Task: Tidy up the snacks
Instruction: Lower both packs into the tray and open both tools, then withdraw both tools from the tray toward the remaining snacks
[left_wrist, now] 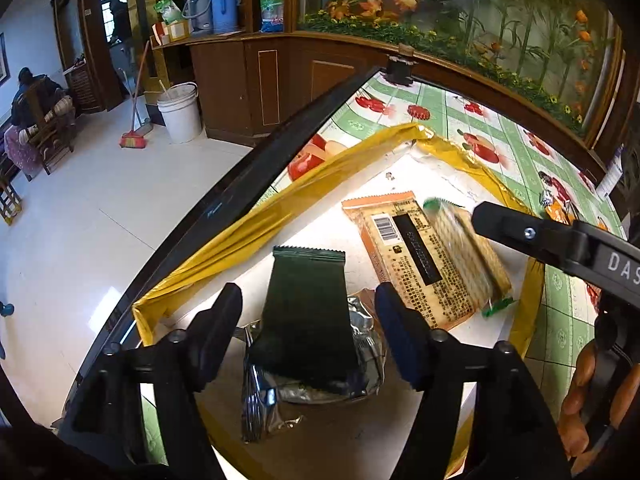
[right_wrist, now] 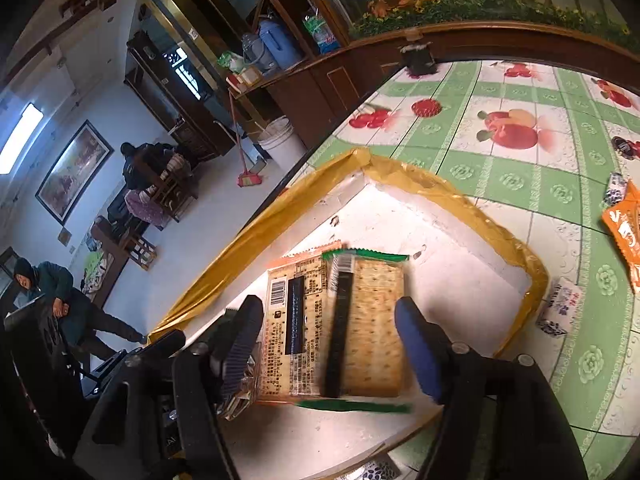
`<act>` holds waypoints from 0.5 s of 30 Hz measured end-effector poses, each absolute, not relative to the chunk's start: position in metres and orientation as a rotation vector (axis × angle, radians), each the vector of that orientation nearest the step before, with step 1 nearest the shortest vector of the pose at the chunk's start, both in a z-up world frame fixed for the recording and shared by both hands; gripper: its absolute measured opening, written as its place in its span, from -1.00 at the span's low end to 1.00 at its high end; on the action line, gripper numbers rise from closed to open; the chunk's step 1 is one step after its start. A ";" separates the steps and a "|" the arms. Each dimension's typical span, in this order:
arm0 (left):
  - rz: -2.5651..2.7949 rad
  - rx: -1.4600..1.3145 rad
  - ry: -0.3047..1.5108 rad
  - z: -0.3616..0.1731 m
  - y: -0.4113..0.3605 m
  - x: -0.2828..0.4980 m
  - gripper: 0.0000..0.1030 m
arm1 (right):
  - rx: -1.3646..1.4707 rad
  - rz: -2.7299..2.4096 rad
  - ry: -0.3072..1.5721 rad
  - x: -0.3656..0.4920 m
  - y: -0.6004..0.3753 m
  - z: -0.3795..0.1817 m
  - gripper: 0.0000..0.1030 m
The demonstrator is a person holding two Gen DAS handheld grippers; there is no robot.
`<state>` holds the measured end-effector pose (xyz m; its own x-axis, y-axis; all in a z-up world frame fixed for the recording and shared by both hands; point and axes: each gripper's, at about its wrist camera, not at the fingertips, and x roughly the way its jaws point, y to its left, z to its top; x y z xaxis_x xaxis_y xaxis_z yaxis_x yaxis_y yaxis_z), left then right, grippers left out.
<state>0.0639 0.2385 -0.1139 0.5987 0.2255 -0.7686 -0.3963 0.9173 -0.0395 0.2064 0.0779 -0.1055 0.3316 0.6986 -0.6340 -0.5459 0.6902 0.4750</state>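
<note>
Both grippers, left [left_wrist: 308,308] and right [right_wrist: 326,328], hung spread and empty over the tray [right_wrist: 460,196]; next packet should lie flat beside the cracker pack [right_wrist: 372,320], inside the tray's rim.

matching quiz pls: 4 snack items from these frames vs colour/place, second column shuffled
1. dark green packet
2. cracker pack
3. orange wrapper
4. silver foil pack

A. out on the green tablecloth, outside the box
B. under the dark green packet
C. between the left gripper's open fingers
D. clear, green-edged, on the tan packet in the box

Pairs: 1-C, 2-D, 3-A, 4-B
</note>
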 end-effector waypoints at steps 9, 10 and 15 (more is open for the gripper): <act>0.356 -0.213 0.808 -0.096 0.227 0.053 0.35 | 0.256 0.797 0.888 0.199 0.038 -0.087 0.38; 0.353 -0.210 0.805 -0.095 0.224 0.053 0.34 | 0.261 0.793 0.888 0.198 0.034 -0.086 0.38; 0.330 -0.210 0.792 -0.087 0.212 0.048 0.38 | 0.297 0.751 0.880 0.192 0.001 -0.084 0.38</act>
<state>0.0480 0.2124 -0.0866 0.6553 0.2105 -0.7254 -0.3662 0.9285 -0.0613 0.1916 0.0013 -0.0844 0.4065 0.7006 -0.5864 -0.4688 0.7109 0.5243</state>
